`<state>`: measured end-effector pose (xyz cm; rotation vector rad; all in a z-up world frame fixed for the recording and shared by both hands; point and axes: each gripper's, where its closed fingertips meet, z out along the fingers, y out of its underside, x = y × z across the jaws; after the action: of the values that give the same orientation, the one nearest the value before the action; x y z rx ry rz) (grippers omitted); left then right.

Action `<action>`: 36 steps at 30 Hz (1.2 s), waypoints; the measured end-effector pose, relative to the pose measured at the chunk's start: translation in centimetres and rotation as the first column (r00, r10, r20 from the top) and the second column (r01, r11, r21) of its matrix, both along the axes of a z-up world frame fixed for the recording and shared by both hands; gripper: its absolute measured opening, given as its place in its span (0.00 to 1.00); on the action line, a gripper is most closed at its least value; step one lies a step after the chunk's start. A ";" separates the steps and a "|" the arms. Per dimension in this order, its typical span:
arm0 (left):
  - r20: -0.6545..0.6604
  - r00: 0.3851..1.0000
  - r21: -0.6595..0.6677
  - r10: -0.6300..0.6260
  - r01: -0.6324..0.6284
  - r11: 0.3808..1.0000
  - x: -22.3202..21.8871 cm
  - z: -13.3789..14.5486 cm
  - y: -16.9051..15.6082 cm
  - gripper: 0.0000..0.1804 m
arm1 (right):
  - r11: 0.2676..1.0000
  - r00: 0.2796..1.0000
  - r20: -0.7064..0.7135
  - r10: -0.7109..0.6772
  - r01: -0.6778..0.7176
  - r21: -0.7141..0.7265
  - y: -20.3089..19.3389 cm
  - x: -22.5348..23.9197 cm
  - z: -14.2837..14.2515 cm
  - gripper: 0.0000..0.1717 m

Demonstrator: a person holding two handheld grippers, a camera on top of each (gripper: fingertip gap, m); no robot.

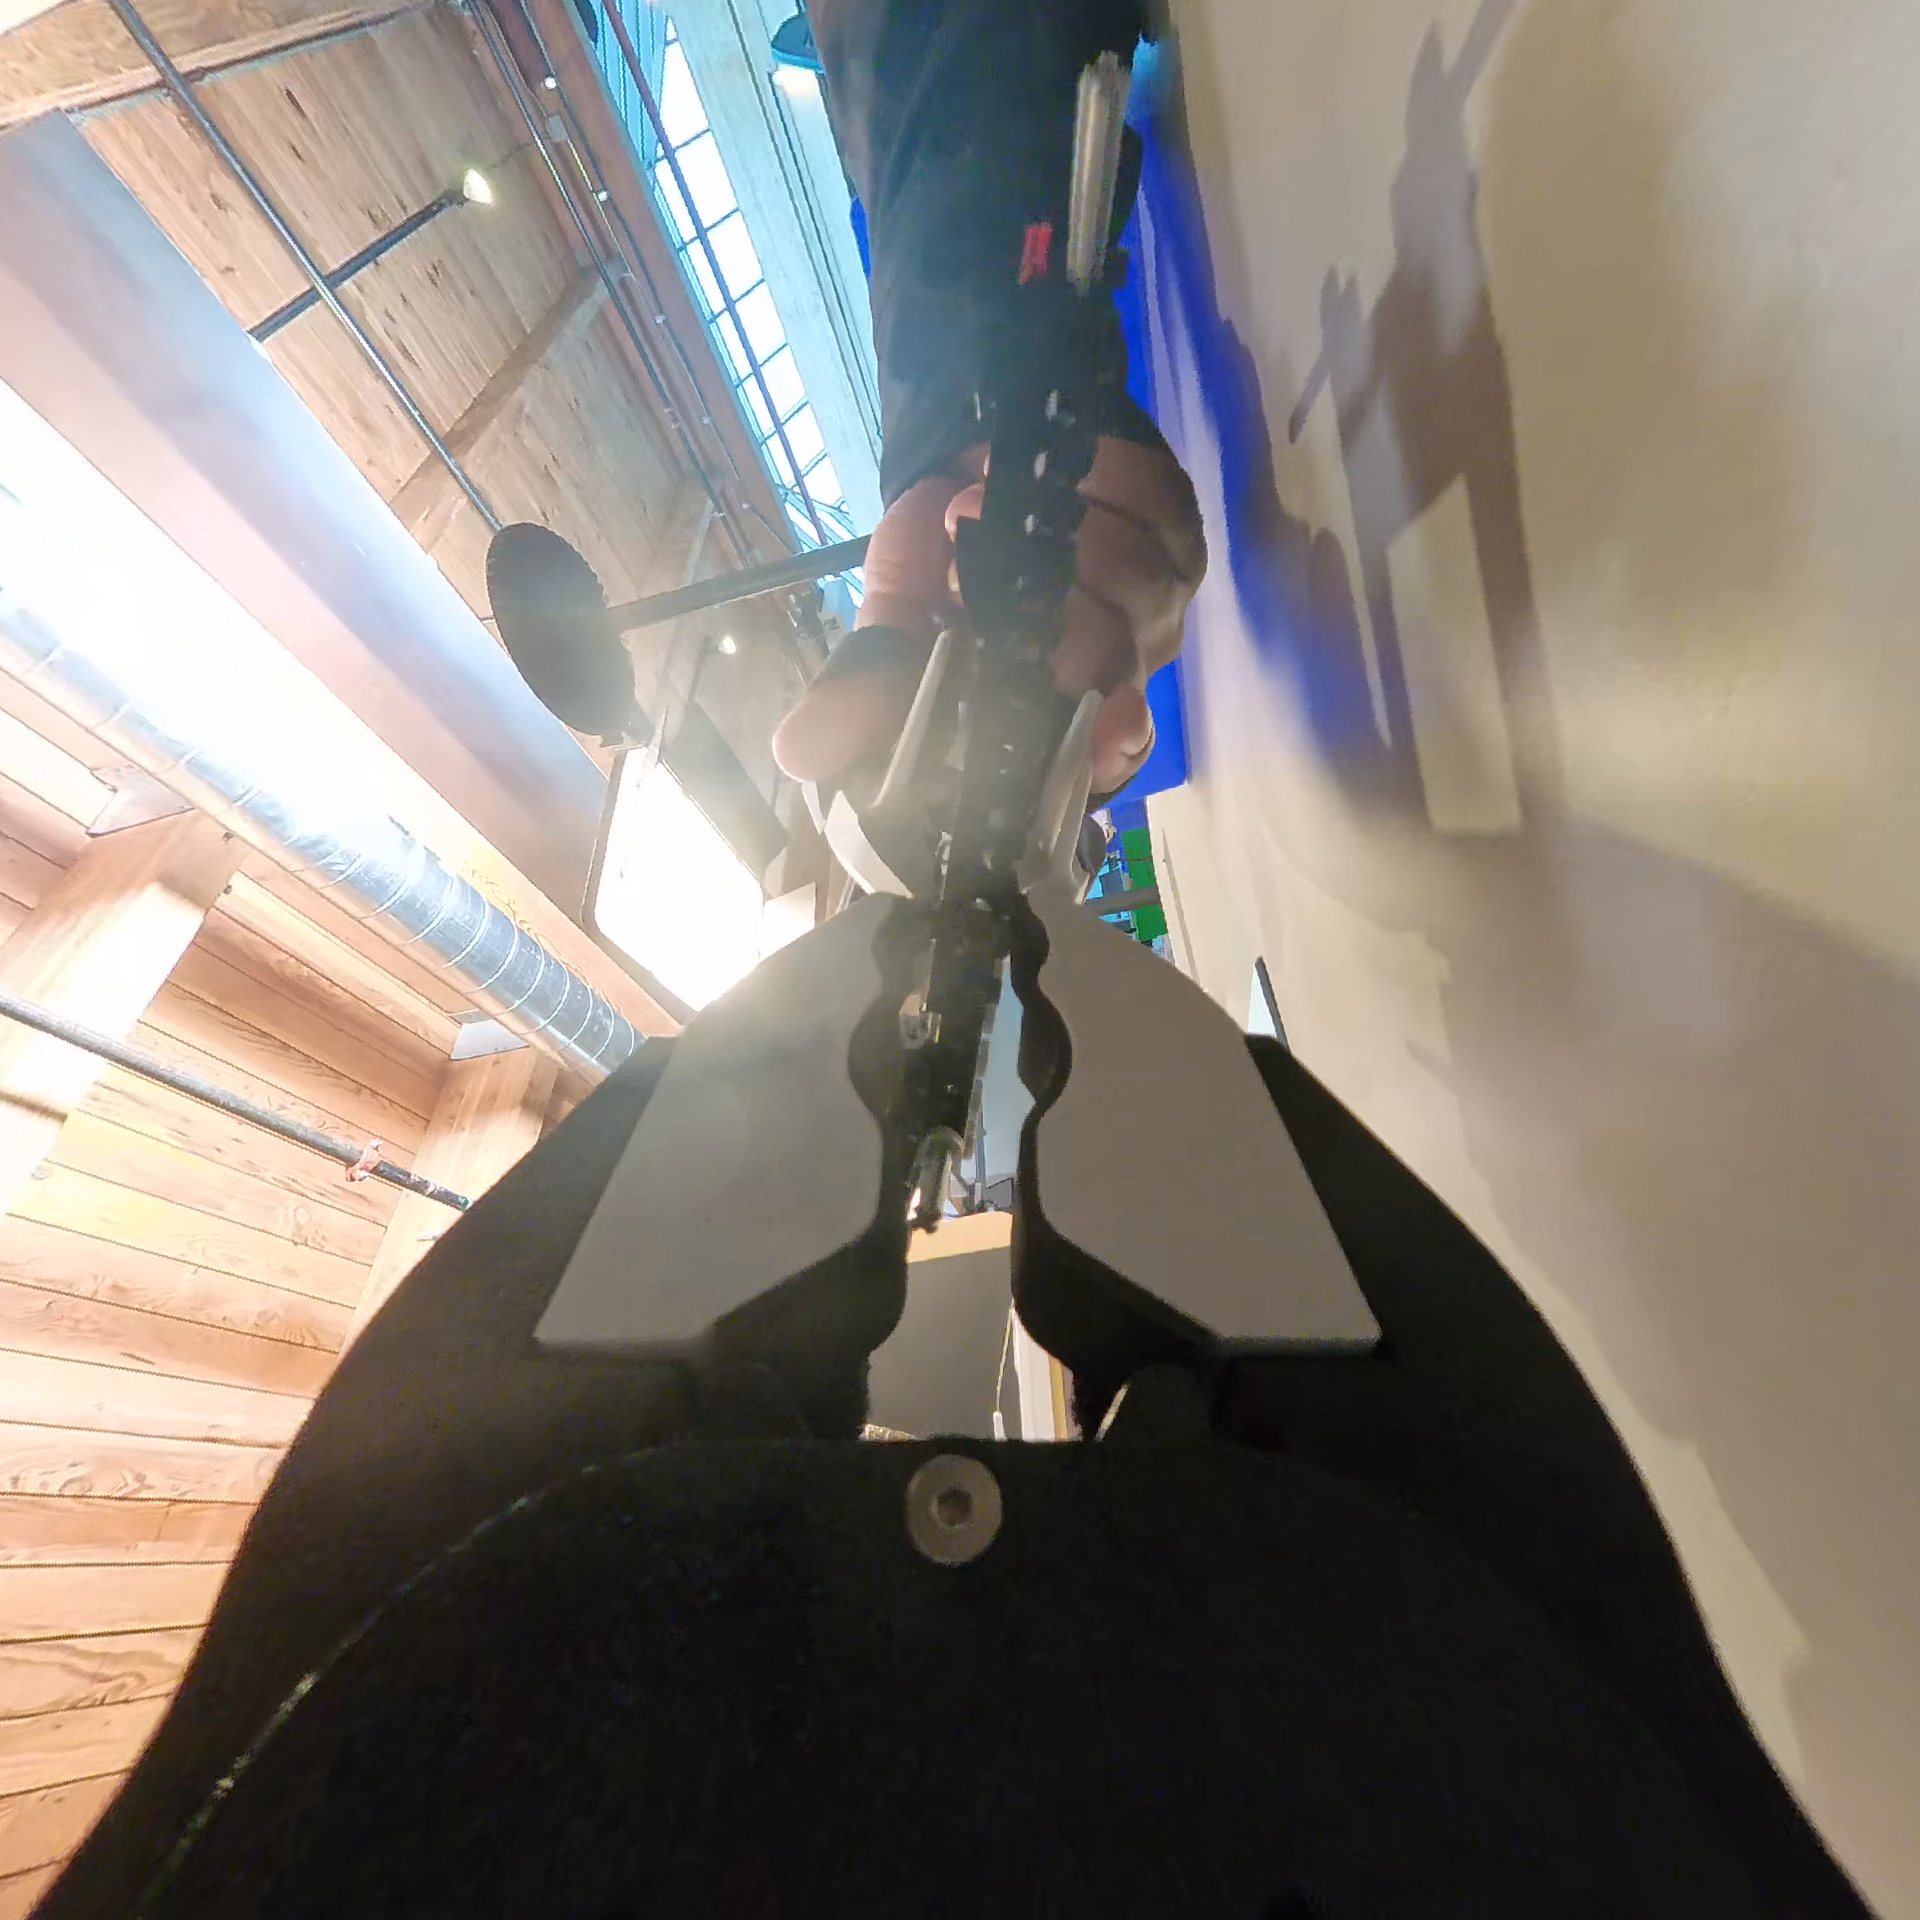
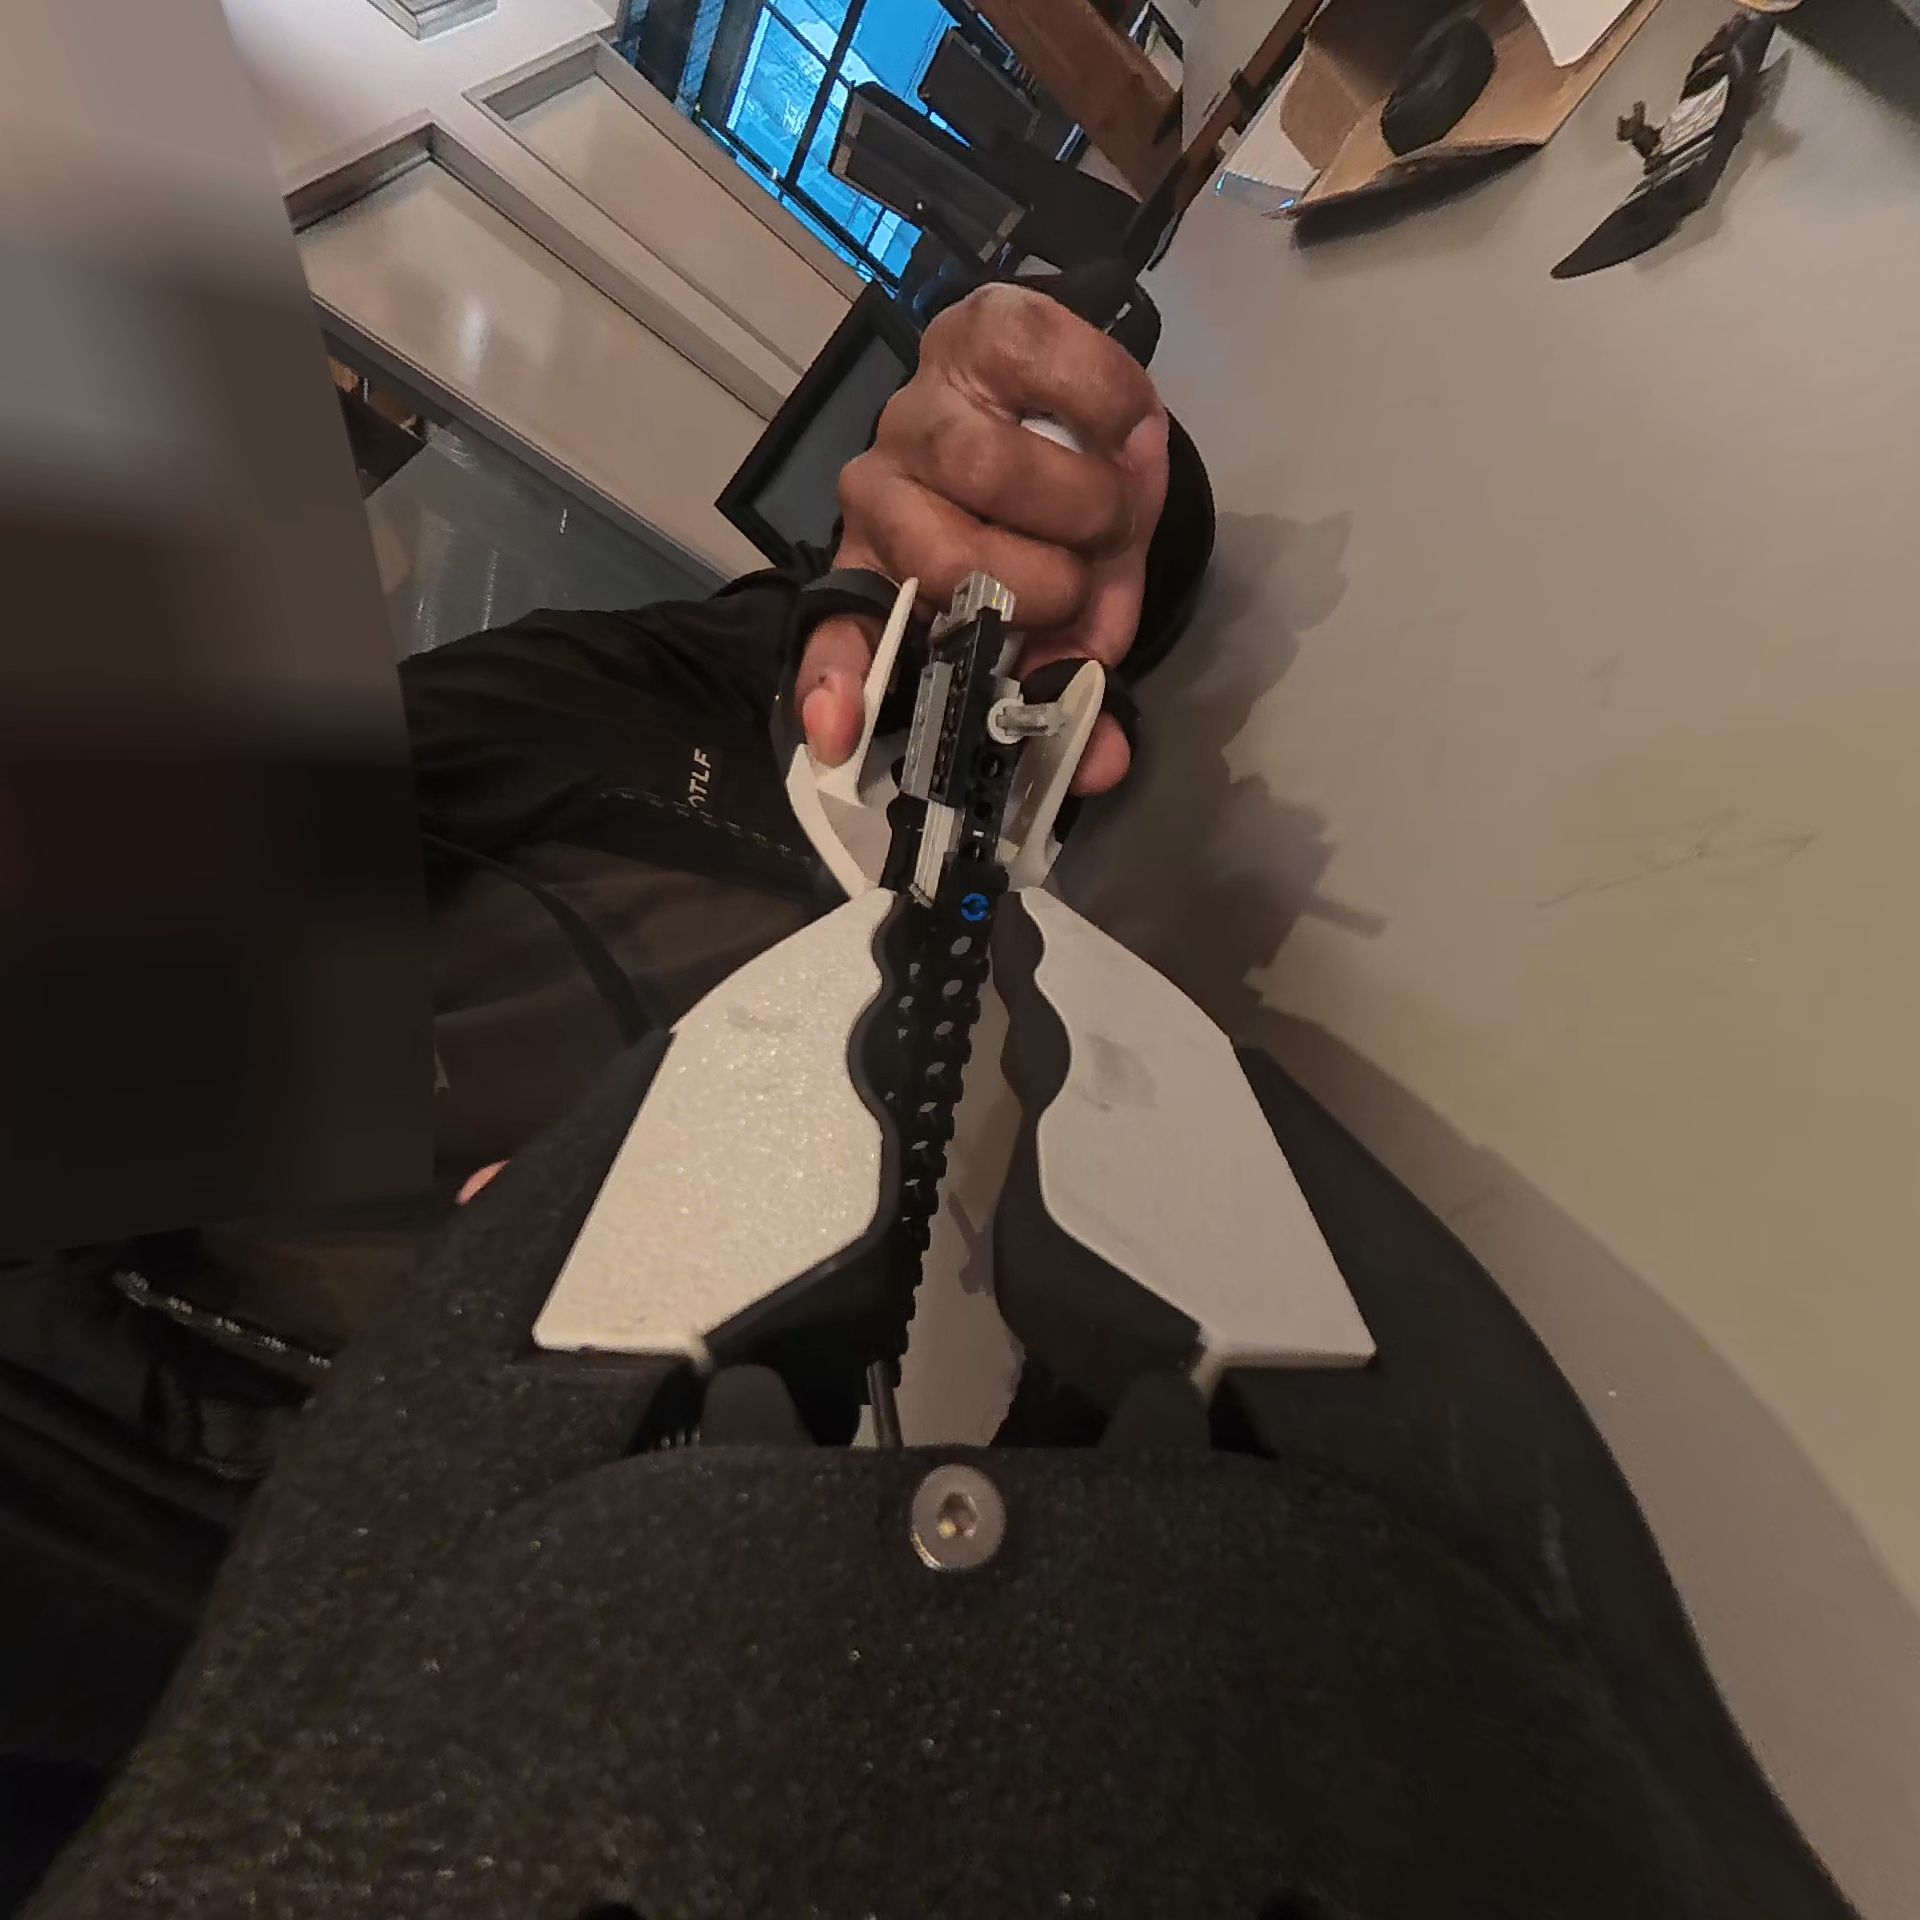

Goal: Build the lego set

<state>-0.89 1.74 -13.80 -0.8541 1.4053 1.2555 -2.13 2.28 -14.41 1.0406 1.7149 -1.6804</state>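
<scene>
A long black beam with rows of holes runs between both grippers, lifted off the table. My right gripper is shut on it, pads pressing both sides near a blue pin. Its far end carries grey pieces and a pale pin, and lies between the fingers of the left gripper, which a hand holds. In the left wrist view my left gripper is shut on the same black beam. The right gripper's fingers face it, tip to tip, with a hand behind.
A beige table lies to the right, with an open cardboard box and black parts at its far end. In the left wrist view a white block and a blue sheet lie on it. A dark sleeve is at left. My two grippers' fingertips are within a few centimetres of each other.
</scene>
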 end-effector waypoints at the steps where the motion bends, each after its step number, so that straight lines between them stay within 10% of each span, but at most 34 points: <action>1: 0.003 1.000 -0.001 -0.001 0.001 1.000 0.0 0.0 0.0 0.09 | 1.000 1.000 0.003 0.003 -0.003 0.001 0.0 0.0 0.0 0.09; 36: 0.004 1.000 0.051 -0.001 0.001 0.999 0.8 1.0 -0.4 0.09 | 0.998 0.999 0.019 0.037 -0.036 -0.047 -0.3 1.2 0.4 0.15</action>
<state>-0.11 1.35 -12.79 -0.8205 1.3646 1.2835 -0.89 1.96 -14.05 0.9956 1.6639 -1.6741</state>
